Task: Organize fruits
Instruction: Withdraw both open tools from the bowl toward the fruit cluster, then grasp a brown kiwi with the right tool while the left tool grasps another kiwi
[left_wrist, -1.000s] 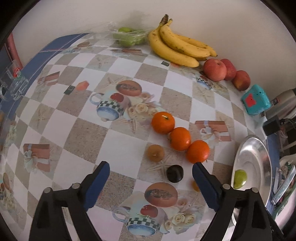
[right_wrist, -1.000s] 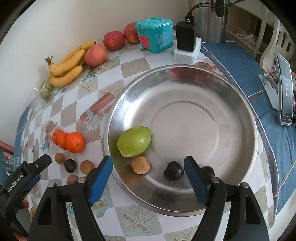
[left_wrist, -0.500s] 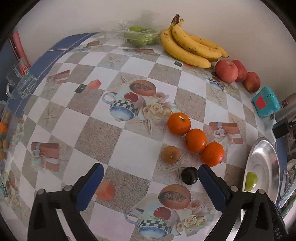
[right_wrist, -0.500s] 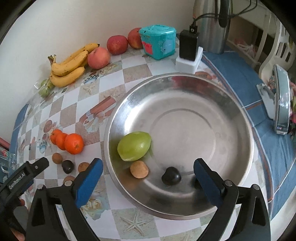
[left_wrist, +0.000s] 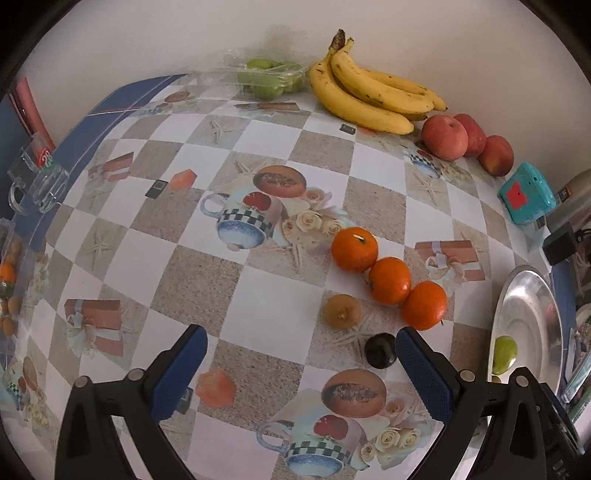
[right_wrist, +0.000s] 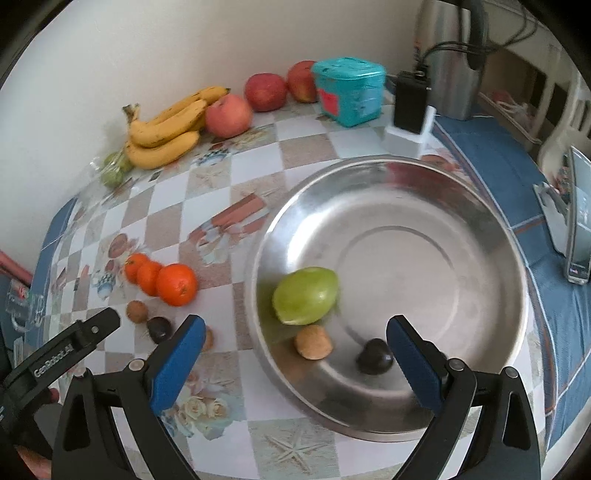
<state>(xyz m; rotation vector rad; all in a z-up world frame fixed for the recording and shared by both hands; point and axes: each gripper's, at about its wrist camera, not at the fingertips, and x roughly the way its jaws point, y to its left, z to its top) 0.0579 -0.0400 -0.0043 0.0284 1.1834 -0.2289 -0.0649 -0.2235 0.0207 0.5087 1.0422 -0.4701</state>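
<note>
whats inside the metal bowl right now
Three fruits lie in the metal bowl: a green fruit, a small tan fruit and a small dark fruit. The right gripper's fingers cover part of the near rim, so anything there is hidden.

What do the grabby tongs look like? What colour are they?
Both pairs look alike. The left tongs and the right tongs each have two black plastic arms with small silver screws, ending in blue pads with a bumpy texture. In the right wrist view, the left tongs' side carries white lettering reading GenRobot.AI.
</note>
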